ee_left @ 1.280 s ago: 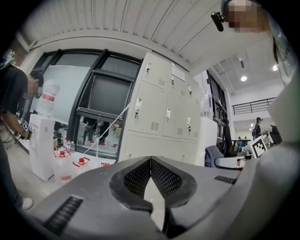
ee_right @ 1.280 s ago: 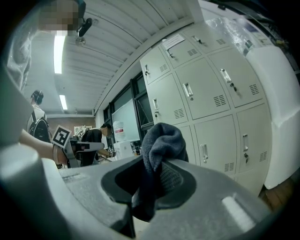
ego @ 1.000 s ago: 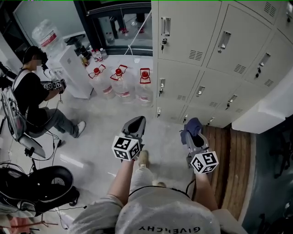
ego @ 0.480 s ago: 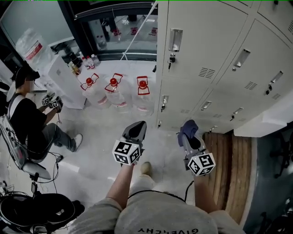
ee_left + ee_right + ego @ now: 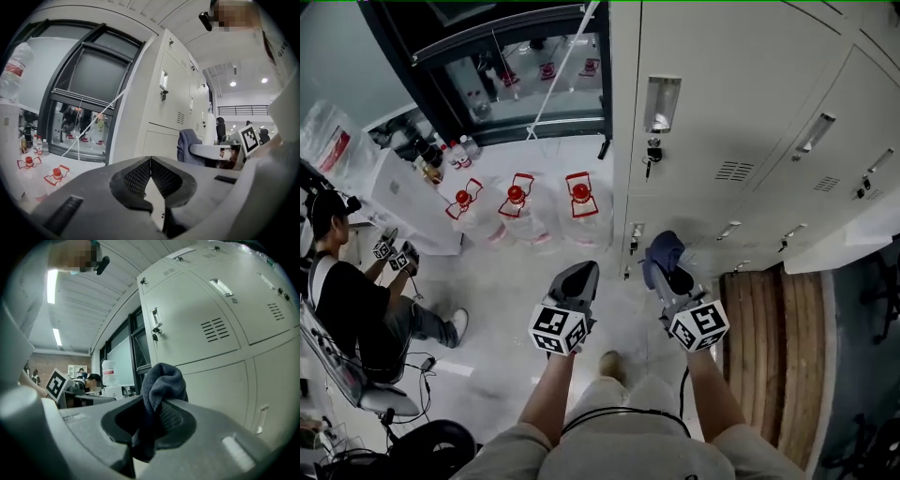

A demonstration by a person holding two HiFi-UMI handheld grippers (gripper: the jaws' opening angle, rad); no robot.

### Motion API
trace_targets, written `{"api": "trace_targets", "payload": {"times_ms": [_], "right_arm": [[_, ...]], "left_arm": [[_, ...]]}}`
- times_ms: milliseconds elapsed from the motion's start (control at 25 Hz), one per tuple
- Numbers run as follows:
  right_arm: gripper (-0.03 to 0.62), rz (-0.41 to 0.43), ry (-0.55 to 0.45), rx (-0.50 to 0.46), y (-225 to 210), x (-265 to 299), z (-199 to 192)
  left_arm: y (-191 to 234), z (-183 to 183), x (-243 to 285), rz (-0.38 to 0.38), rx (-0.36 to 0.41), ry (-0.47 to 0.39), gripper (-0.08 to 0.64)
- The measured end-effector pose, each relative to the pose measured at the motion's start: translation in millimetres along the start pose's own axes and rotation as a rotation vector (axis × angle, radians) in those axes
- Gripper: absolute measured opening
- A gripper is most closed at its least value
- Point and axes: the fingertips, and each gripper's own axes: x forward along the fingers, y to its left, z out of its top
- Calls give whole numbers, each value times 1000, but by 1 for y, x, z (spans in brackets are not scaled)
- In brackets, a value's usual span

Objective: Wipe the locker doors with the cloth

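A bank of cream metal locker doors (image 5: 741,112) fills the upper right of the head view, each with a handle and vent slits. My right gripper (image 5: 661,267) is shut on a dark blue cloth (image 5: 659,253), held a short way in front of the lower doors and apart from them. In the right gripper view the cloth (image 5: 161,385) bulges up between the closed jaws, with the lockers (image 5: 211,329) beyond it. My left gripper (image 5: 577,277) is shut and holds nothing; its jaws meet in the left gripper view (image 5: 150,176), where the lockers (image 5: 176,103) stand to the right.
Three large water bottles with red caps (image 5: 517,202) stand on the floor left of the lockers. A seated person (image 5: 352,300) with grippers is at far left. A wooden bench or slatted platform (image 5: 773,347) lies at right. A dark-framed window (image 5: 506,66) is behind the bottles.
The view has moved closer to the lockers. My right gripper with the cloth has shifted left and slightly up toward the doors. The left gripper has stayed in about the same place.
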Motion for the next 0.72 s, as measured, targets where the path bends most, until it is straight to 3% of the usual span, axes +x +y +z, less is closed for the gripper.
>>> {"api": "trace_targets", "payload": {"times_ms": [200,440,720], "right_arm": [[63,54,-53,-77,-1,59,15],[61,100,-6,-222,-1,112,-1],[58,87,-7,-267,-23,132,-7]], "left_arm": [[6,-5,34,-42,25,2,-2],[23,-3,73,-35,18,-28,-2],[31,-9,97,-10,-17,-54,-2]]}}
